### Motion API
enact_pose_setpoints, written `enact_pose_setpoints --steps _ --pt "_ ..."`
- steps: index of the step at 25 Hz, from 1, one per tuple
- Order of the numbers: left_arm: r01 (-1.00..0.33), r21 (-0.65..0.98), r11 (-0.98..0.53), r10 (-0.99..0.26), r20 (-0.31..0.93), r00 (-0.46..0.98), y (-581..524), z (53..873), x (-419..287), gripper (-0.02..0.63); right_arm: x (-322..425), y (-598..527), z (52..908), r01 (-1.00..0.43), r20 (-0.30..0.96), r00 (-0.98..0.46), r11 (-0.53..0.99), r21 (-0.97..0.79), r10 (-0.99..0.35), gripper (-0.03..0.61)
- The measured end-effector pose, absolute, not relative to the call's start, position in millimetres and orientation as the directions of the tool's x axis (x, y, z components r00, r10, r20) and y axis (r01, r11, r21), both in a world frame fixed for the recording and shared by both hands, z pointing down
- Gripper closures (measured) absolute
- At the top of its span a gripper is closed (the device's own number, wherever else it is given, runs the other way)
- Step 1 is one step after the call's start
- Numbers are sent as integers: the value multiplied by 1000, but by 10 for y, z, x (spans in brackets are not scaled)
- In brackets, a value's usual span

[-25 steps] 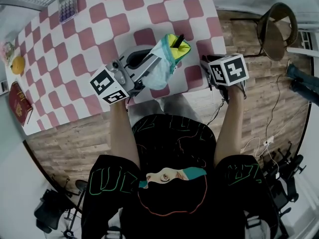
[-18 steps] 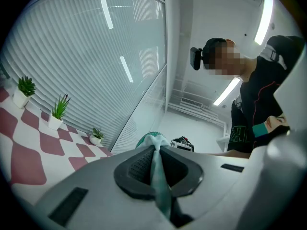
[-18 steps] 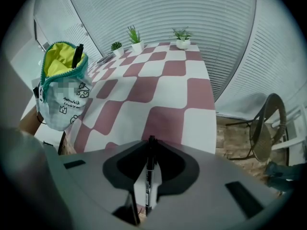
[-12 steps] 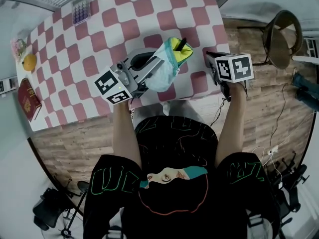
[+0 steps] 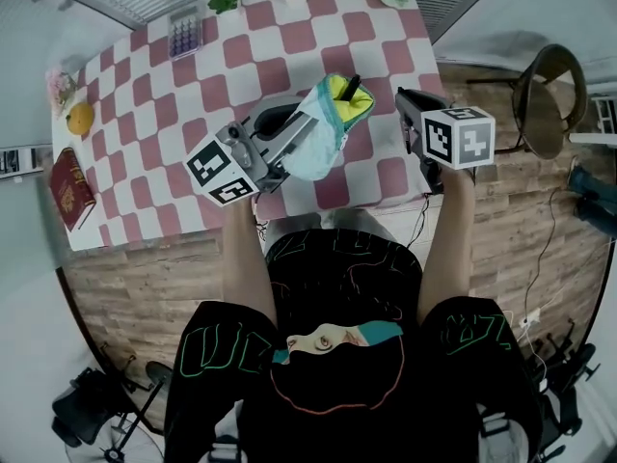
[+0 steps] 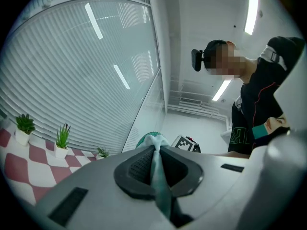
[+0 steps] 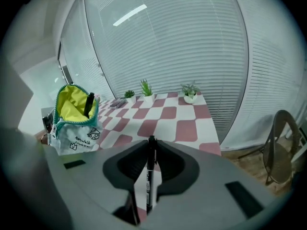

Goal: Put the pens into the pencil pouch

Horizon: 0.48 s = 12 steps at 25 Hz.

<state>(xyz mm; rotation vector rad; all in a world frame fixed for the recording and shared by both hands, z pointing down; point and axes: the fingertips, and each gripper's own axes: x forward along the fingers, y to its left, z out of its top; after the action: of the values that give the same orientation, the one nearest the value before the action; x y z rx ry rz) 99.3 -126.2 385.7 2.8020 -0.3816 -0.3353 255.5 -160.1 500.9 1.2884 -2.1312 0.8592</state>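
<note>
Pens were partly stowed: one black pen [image 7: 89, 104] already stood in the open pouch [image 7: 74, 128], yellow lining showing, over the table [image 5: 289, 37]. My left gripper [image 6: 156, 169] pinched the pouch's rim. My right gripper [image 7: 149, 152] had just closed on a second pen [image 7: 149, 186], to the pouch's right. I judged that one was left to go in.

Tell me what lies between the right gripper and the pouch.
Nothing but bare checked tablecloth separates the right gripper, its jaws just closed on a pen, from the pouch; the right gripper view shows it.
</note>
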Motion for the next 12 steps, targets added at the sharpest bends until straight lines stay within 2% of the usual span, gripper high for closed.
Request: enact_pose_setpoints --steps 12 --pt "-261 221 -940 -314 -254 915 -1421 3425 848 609 2357 -2013 4204 -888 482 -458 416 -199 -747 512"
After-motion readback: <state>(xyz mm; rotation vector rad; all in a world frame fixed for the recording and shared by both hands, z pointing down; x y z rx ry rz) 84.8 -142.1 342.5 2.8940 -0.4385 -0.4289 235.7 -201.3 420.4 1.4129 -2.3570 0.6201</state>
